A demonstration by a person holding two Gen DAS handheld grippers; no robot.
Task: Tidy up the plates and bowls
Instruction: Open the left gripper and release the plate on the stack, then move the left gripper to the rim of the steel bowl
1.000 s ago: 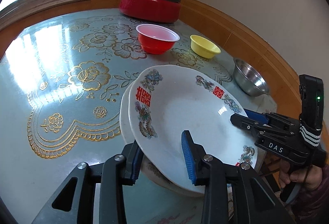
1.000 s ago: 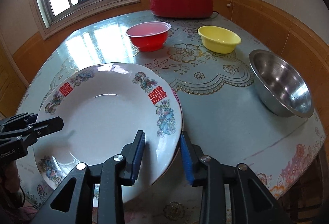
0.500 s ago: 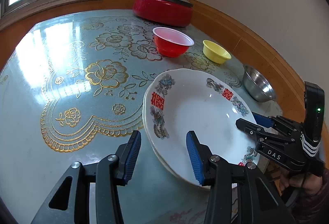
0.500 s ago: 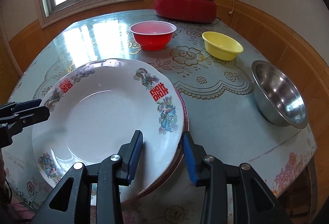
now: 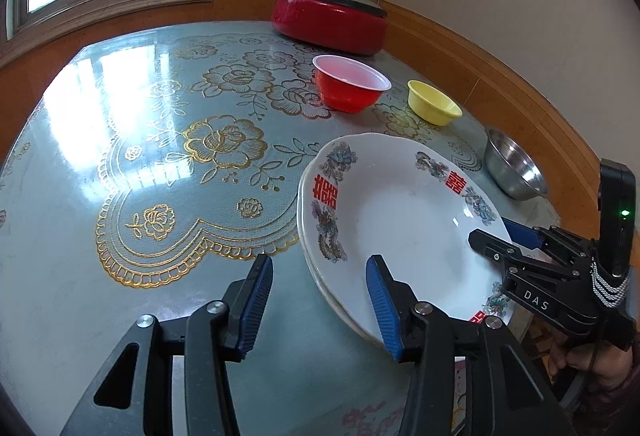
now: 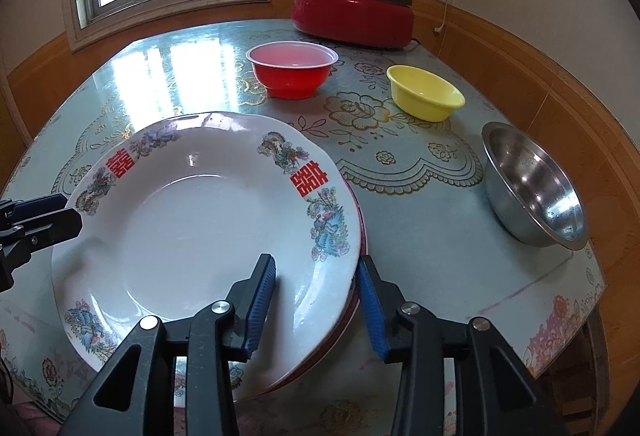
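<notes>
Glossy table (image 5: 120, 196), stacked plates (image 6: 200, 220) near edge, both grippers (image 5: 320, 300) (image 6: 316, 300) just opening, straddling rims

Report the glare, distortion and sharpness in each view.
Left wrist view: window glare washes out the table at left; fisheye bows the wall trim; dark corners. Right wrist view: glare on the table behind the red bowl, a small highlight on the top plate; both views are sharp.
</notes>
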